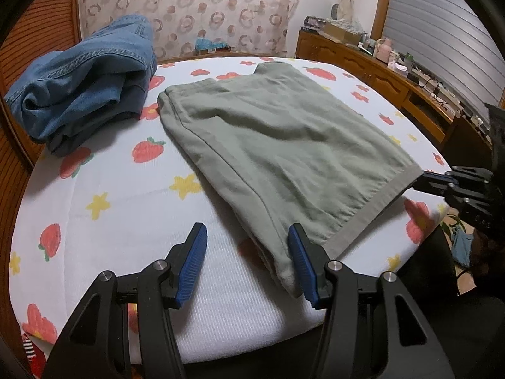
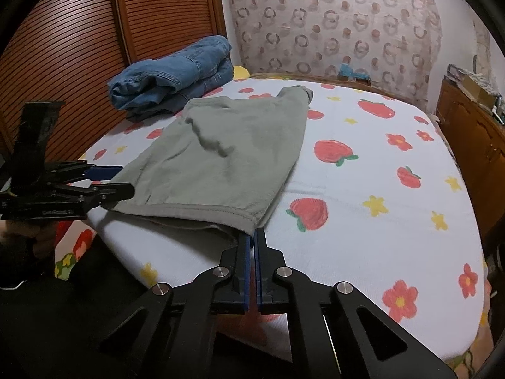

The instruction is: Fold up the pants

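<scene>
Grey-green pants [image 1: 277, 145] lie folded flat on the strawberry-print bed sheet [image 1: 126, 195], hem toward me. My left gripper [image 1: 247, 233] is open at the near left hem corner. A fold of that corner lies against the inner face of its right finger, and the left finger stands apart on bare sheet. From the right wrist view the same pants [image 2: 227, 158] stretch away, and my right gripper [image 2: 252, 237] is shut on their near right hem corner. The right gripper [image 1: 432, 180] also shows at the pants' right hem edge, and the left gripper [image 2: 115, 181] straddles the left edge.
A folded pile of blue jeans [image 1: 88, 75] [image 2: 176, 75] sits at the far left of the bed. A louvred wooden door [image 2: 79, 47] stands left of it. A low wooden cabinet [image 1: 378, 72] with clutter runs along the right. A person's dark sleeve [image 2: 47, 300] fills the lower left.
</scene>
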Motion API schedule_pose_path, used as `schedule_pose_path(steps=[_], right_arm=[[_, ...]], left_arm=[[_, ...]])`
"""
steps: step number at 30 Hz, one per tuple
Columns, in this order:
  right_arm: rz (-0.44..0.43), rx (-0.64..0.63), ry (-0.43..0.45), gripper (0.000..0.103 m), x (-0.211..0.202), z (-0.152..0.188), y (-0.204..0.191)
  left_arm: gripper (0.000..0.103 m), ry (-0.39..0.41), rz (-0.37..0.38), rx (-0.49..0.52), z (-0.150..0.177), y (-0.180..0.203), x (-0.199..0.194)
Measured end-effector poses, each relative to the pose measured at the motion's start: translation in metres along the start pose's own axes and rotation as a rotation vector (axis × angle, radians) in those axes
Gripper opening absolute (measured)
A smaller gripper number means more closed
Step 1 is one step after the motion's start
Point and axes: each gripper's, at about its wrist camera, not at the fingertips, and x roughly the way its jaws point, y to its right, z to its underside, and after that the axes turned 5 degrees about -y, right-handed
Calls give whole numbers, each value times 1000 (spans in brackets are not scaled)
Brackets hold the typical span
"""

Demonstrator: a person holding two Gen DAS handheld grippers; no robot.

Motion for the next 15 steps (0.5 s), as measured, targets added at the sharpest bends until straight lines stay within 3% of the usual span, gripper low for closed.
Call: schedule_pose_path(steps=[12, 15], right_arm=[[-16, 33, -18, 2, -4, 2, 3], [-3, 14, -9, 12, -8, 3, -2]], left_arm=[[55, 11, -5, 4, -1, -1, 1], [55, 12, -5, 4, 0, 0, 1]])
